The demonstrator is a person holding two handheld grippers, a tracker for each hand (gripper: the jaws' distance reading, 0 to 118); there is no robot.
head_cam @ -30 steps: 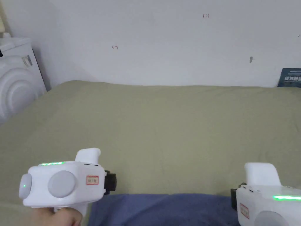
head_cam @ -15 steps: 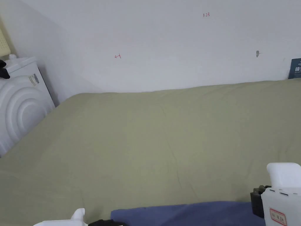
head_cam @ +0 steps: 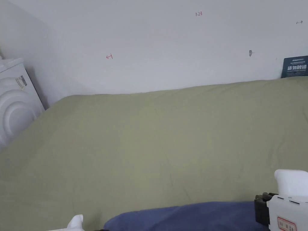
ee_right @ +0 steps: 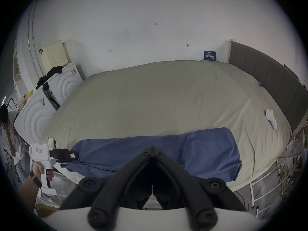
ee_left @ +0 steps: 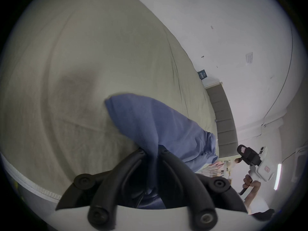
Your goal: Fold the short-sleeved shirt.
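The blue short-sleeved shirt (head_cam: pixel 183 216) lies as a long folded band along the near edge of the olive bed (head_cam: pixel 156 135); its whole length shows in the right gripper view (ee_right: pixel 166 149). My left gripper (ee_left: pixel 151 151) is shut on the shirt's left end, with blue cloth (ee_left: pixel 158 126) bunched between the jaws, and it also appears as a white body with black jaws (ee_right: pixel 73 156). My right gripper (ee_right: pixel 152 147) is shut with nothing between its jaws, held in the air off the shirt's right end (ee_left: pixel 241 150). Its white body (head_cam: pixel 288 204) sits at the lower right of the head view.
A small white item (ee_right: pixel 270 121) lies on the bed at the right, near the grey padded headboard (ee_right: pixel 266 74). White appliances (head_cam: pixel 12 99) stand against the bed's left side. A person (ee_right: pixel 6 126) stands at the far left. A white wall backs the bed.
The head camera has tilted up and shifted. My left gripper has sunk to the bottom edge of the head view. The right gripper has stayed at the lower right.
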